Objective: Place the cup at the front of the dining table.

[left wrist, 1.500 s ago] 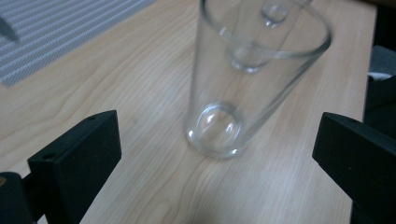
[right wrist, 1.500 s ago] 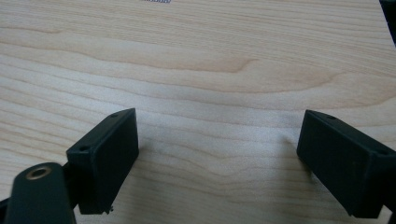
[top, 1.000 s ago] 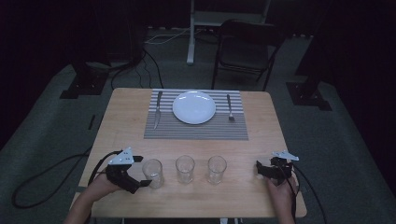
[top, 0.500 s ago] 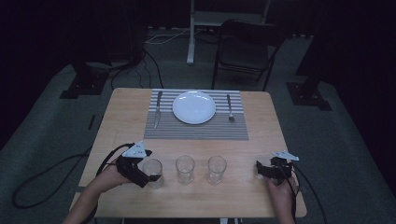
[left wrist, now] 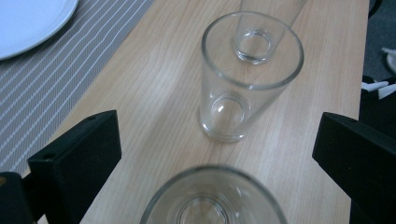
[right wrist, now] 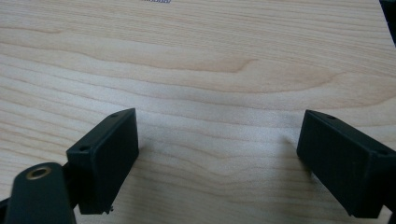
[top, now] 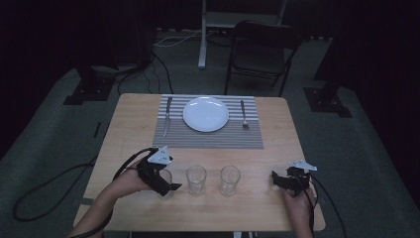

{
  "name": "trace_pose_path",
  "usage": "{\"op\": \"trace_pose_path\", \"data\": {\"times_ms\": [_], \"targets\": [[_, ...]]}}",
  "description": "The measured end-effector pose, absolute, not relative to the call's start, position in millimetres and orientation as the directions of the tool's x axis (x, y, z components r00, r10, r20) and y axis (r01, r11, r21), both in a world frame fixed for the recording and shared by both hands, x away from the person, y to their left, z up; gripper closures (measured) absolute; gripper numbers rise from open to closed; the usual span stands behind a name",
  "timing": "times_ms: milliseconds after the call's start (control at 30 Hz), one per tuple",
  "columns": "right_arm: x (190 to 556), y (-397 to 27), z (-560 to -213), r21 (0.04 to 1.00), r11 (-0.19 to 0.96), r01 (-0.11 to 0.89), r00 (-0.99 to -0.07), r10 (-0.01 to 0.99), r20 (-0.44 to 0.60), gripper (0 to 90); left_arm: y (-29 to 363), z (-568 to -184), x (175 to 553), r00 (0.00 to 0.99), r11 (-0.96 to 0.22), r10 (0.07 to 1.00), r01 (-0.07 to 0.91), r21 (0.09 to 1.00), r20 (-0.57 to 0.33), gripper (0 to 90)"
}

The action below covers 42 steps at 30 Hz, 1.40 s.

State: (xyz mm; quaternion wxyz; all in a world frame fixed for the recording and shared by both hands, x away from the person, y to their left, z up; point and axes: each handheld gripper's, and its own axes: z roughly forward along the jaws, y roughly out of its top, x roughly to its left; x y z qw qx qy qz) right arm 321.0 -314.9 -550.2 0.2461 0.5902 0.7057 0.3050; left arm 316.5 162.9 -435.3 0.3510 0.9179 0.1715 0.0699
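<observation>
Three clear empty glasses stand in a row near the table's front edge: a left glass, a middle glass and a right glass. My left gripper is open, its jaws either side of the left glass without touching it. In the left gripper view that glass's rim sits low between the jaws, with the middle glass and the right glass beyond. My right gripper rests open on the wood to the right of the glasses; in its own view nothing lies between the jaws.
A striped grey placemat lies at the far side of the table and carries a white plate, a knife on its left and a fork on its right. A black chair stands behind the table. Cables trail off the left edge.
My left gripper has moved right and forward to the left glass, which now stands between its open jaws. The right gripper has stayed where it was.
</observation>
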Motion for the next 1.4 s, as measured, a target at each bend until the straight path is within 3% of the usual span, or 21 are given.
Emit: {"op": "trace_pose_path", "data": {"times_ms": [567, 1033, 1133, 1300, 1367, 1400], "targets": [[321, -315, -550, 0.721, 0.118, 0.682, -0.183, 0.983, 0.012, 12.5, 118, -434, 323, 0.961, -0.781, 0.276, 0.215, 0.586, 0.016, 5.4], [321, -315, -550, 0.721, 0.117, 0.683, -0.182, 0.983, 0.013, 12.5, 89, -440, 330, 0.953, -0.826, 0.302, 0.254, 0.504, 0.016, 7.3], [321, -315, -550, 0.721, 0.118, 0.683, -0.182, 0.983, 0.012, 12.5, 84, -441, 330, 0.948, -0.825, 0.317, 0.270, 0.496, 0.011, 15.3], [321, -315, -550, 0.721, 0.117, 0.683, -0.182, 0.983, 0.013, 12.5, 80, -446, 334, 0.951, -0.842, 0.309, 0.267, 0.469, 0.014, 19.6], [321, -315, -550, 0.721, 0.118, 0.682, -0.183, 0.983, 0.012, 12.5, 78, -447, 334, 0.949, -0.839, 0.314, 0.267, 0.474, 0.020, 28.1], [321, -315, -550, 0.721, 0.118, 0.683, -0.182, 0.983, 0.012, 12.5, 78, -447, 335, 0.948, -0.838, 0.317, 0.272, 0.473, 0.017, 28.2]]}}
